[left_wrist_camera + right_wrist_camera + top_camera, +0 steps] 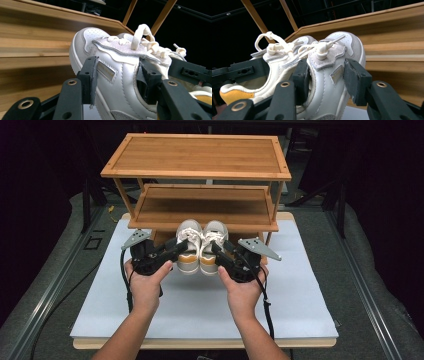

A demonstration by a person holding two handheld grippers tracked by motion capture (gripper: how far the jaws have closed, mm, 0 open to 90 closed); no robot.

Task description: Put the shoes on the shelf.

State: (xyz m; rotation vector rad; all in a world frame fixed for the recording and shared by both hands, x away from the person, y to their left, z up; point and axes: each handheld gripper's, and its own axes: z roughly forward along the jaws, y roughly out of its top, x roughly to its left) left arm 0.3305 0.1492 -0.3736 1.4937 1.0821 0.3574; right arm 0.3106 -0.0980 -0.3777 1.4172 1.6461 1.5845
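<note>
At the centre of the high view, two black two-jaw grippers, one in each of a person's hands, each clasp one shoe of a pair. The left gripper [181,246], at centre left, has its jaws closed on the side wall of the left white leather sneaker with cream laces and an orange heel [188,247]; in the left gripper view one jaw presses the outer side and the other sits inside the collar. The right gripper [218,248], at centre right, grips the right white sneaker [214,247] the same way, one jaw outside, one inside the opening. The shoes sit side by side, touching, toes pointing toward the top of the frame, just in front of the lower shelf of a two-tier bamboo shoe rack [200,210] that fills the upper middle. Whether the soles are resting on the white tabletop board [200,305] or lifted just above it cannot be told. The step appears to be placing the pair on the rack. To do it well, both hands should likely move together, keep the shoes level, and clear the shelf's raised front lip before setting down.
</note>
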